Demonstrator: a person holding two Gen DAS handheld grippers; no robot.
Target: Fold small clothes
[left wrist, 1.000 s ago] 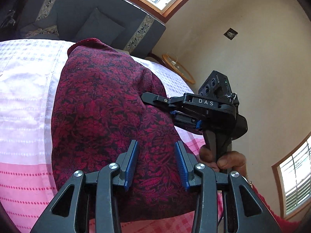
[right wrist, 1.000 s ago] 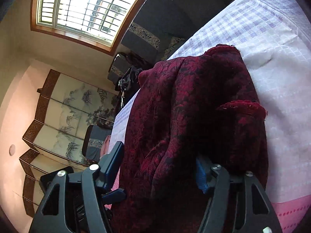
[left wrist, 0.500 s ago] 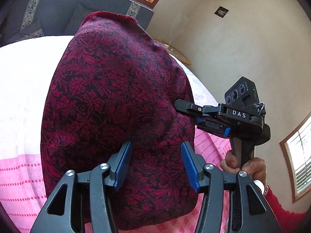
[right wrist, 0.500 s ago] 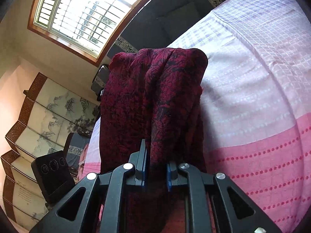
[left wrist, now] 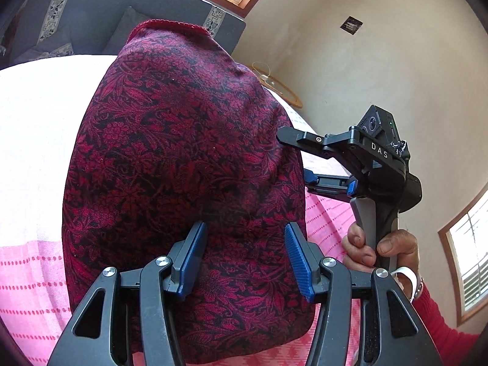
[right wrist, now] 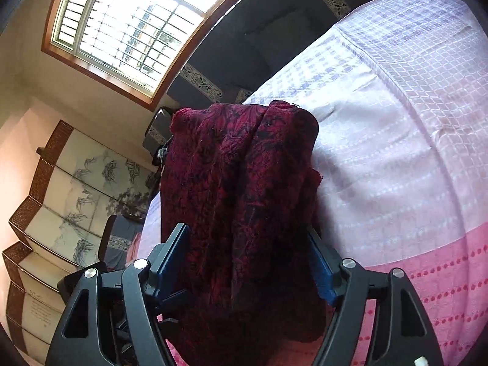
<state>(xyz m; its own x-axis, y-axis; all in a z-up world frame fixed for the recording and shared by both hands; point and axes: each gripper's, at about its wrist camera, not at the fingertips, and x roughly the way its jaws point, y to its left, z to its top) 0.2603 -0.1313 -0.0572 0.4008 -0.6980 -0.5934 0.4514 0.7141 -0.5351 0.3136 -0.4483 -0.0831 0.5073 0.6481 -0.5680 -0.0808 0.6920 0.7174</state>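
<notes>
Right gripper (right wrist: 247, 262) is letting go as we speak, its jaws spreading with the dark red floral-patterned woven garment (left wrist: 183, 183) still lying between the blue pads, which no longer seem to press on it. Left gripper (left wrist: 244, 259) stands released too, jaws parted above the near end of the same cloth, pads clear of the fabric as far as the wrist view shows. That garment sits in a long folded bundle on the bed, stretched away from both cameras across the white and pink woven bedspread (right wrist: 396, 167), its far hem (left wrist: 170, 24) pointing toward the dark grey sofa with patterned trim (left wrist: 91, 6) under the window. From the left view the right gripper (left wrist: 308, 164) comes in from the side at the bundle's edge, a hand (left wrist: 375, 247) wrapped round its handle, red sleeve behind. Now the risk, as I read it: the fold looks loose and humped rather than flat, so a pad snagging the weave on the way out could drag the top layer and undo the fold. Pulling away sideways would be the likely cause; the edge nearest the right gripper looks most exposed.
</notes>
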